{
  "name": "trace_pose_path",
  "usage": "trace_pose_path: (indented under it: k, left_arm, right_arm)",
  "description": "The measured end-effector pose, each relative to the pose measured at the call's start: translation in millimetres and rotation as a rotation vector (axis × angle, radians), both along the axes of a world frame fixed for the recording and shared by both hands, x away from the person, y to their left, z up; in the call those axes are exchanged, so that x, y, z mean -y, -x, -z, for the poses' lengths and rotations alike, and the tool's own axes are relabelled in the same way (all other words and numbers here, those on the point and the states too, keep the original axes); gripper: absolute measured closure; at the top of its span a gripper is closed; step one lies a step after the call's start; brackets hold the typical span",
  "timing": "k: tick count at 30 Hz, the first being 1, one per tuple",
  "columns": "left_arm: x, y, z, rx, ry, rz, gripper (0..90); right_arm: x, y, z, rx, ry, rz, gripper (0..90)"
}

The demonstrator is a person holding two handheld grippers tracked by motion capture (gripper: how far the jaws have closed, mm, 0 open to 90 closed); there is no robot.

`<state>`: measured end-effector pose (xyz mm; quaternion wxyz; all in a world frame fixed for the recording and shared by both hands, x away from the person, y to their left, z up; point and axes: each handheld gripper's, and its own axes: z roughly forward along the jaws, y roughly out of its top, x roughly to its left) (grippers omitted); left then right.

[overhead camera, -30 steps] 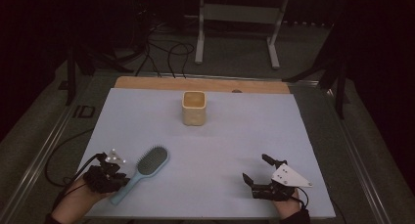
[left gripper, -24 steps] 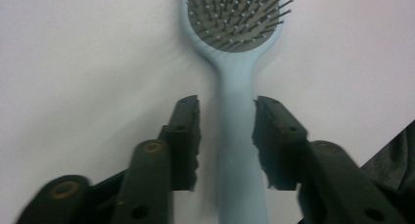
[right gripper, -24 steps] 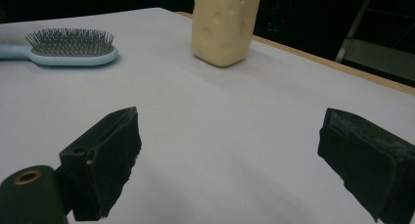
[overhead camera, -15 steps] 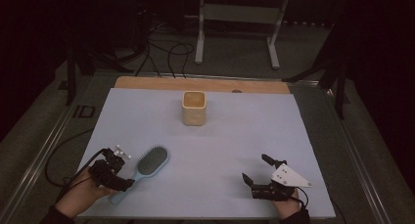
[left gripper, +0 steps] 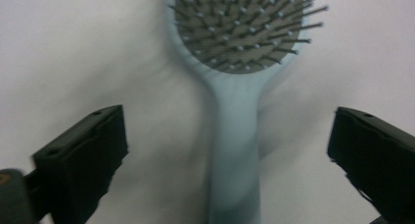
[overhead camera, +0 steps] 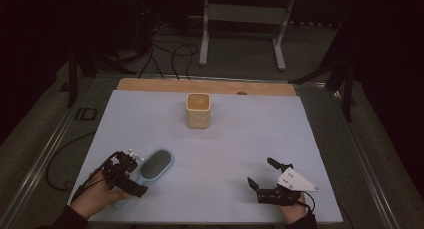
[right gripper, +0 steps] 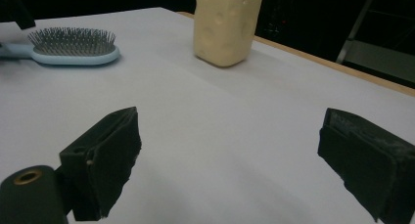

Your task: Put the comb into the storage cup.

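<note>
We see the pale blue hairbrush (overhead camera: 153, 165) lying bristles up on the light grey table cover (overhead camera: 210, 154), at about 8 o'clock from the cover's centre in the high view. Its oval head points toward 1 o'clock and its handle runs back toward 7 o'clock, under the left gripper (overhead camera: 126, 175). In the left gripper view the handle (left gripper: 234, 150) lies between the two black jaws with clear cover on both sides of it, so the pads do not touch it. Those jaws have just been opening and now stand wide apart, with the handle between them and nothing clamped. The left hand (overhead camera: 92, 198) holds that gripper at the cover's 7 o'clock corner, and we see its dark sleeve at the bottom edge.

The cream cup (overhead camera: 198, 110) stands upright at 12 o'clock from the cover's centre, well apart from the brush and close to the wooden strip (overhead camera: 150, 84) along the far edge. In the right gripper view it stands at 12 o'clock, with the brush (right gripper: 73, 50) at 10 o'clock.

The right gripper (overhead camera: 265, 180) rests at 5 o'clock on the cover, with its grey three-cornered plate on top. Its jaws are spread wide over bare cover and hold nothing. It is well apart from both brush and cup.

Beyond the table, at 12 o'clock, we see black cables (overhead camera: 170, 54) on the dark floor and a grey metal stand (overhead camera: 245, 19).
</note>
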<state>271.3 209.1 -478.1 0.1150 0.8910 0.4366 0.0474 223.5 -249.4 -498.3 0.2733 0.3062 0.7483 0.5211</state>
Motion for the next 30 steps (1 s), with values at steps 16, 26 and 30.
trace_pose_path:
  k: [16,26,30]
  left_arm:
    - [4.1,-8.5,11.2,-0.024,-0.003,-0.006,36.8]
    - [5.3,-11.1,9.9,-0.034,0.006,0.01,53.6]
    - [6.4,-10.5,9.7,-0.035,-0.007,0.035,58.3]
  right_arm:
    - [0.5,-0.4,0.2,-0.002,-0.003,0.003,8.3]
    - [0.5,0.1,-0.3,0.001,-0.003,0.003,8.3]
    - [0.2,-0.2,0.1,-0.001,-0.002,0.002,8.3]
